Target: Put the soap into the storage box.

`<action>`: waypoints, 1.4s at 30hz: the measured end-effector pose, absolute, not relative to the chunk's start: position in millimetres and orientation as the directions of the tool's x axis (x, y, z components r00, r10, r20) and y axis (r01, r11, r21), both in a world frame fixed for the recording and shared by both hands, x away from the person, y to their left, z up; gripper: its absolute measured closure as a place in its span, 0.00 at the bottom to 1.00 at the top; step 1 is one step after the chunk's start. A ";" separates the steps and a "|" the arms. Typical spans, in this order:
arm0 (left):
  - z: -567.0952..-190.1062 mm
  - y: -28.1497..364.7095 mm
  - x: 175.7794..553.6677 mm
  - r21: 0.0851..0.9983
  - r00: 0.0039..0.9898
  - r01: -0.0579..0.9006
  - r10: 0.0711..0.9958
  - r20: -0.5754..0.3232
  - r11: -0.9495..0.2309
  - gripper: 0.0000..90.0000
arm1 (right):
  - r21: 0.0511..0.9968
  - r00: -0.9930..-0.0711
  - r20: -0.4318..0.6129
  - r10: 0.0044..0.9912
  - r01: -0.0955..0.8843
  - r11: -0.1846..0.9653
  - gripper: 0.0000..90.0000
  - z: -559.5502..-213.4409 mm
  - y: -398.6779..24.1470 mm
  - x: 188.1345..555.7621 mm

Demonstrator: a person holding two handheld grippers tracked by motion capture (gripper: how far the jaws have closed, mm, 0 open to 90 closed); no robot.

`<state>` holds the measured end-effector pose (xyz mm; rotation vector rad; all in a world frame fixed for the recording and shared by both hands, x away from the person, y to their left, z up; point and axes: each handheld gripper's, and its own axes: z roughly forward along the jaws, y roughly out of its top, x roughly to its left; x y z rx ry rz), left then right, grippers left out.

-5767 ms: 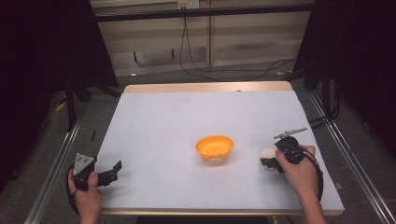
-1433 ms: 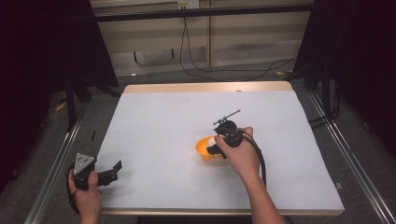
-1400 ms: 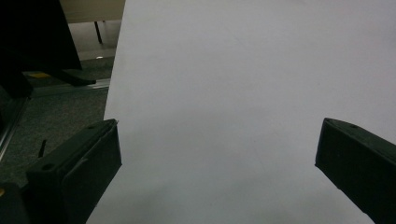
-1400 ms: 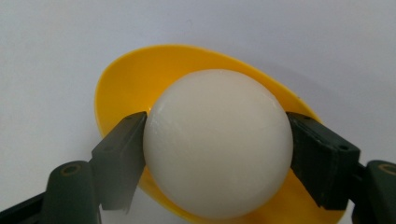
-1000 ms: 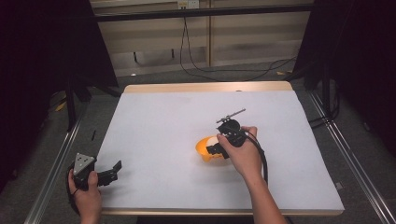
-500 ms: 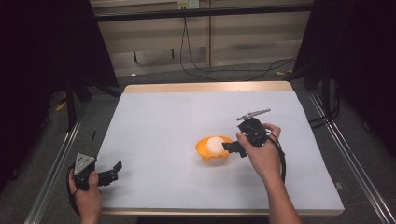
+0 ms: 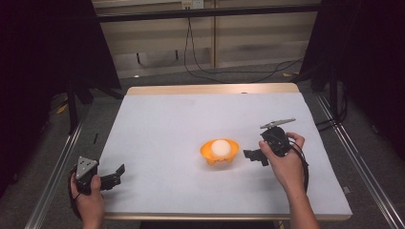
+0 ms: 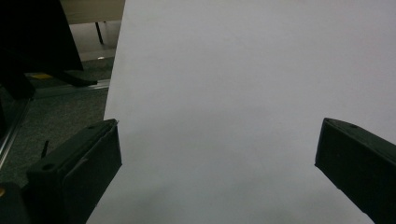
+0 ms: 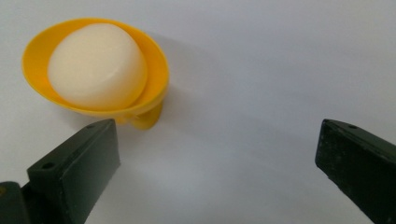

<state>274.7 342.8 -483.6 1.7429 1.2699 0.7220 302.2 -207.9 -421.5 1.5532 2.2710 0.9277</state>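
At centre of the high view: an orange bowl (image 7: 219, 152) stands on the white counter (image 7: 191, 124), slightly right of and below the frame's middle.
Bowl contents: a pale, rounded white lump (image 7: 220, 147) sits inside the bowl; in the right gripper view the white lump (image 9: 97, 65) fills most of the orange bowl (image 9: 154, 70) and leans toward one side of it.
Bowl base: a short orange foot shows under the rim in the right gripper view, resting on the counter (image 9: 257, 70).
Right claw: the right claw (image 7: 252, 156) is just right of the bowl in the high view, held by the right hand (image 7: 282, 162); its jaws are spread wide with nothing between them.
Right claw, own view: the right claw (image 9: 217, 154) has one jaw at lower left just below the bowl, apart from it, and the other at lower right over bare counter.
Left claw: the left claw (image 7: 114, 174) lies at the lower left of the high view near the counter's front edge, held by the left hand (image 7: 86, 193).
Left claw, own view: the left claw (image 8: 217, 154) has its jaws wide apart and gripping nothing; one jaw seems to hang past the counter's side edge, over grey floor (image 8: 51, 116), though the angle makes this hard to judge.
Counter (image 8: 243, 84): plain white under the left claw.
Top of the high view: black cables (image 7: 205, 57) trail on the floor beyond the counter.
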 end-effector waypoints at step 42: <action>-483.7 342.6 274.4 0.880 0.319 0.458 0.947 -0.033 -0.124 0.01 | 0.626 -0.264 0.137 0.955 0.770 0.123 0.01 -459.3 -306.3 248.2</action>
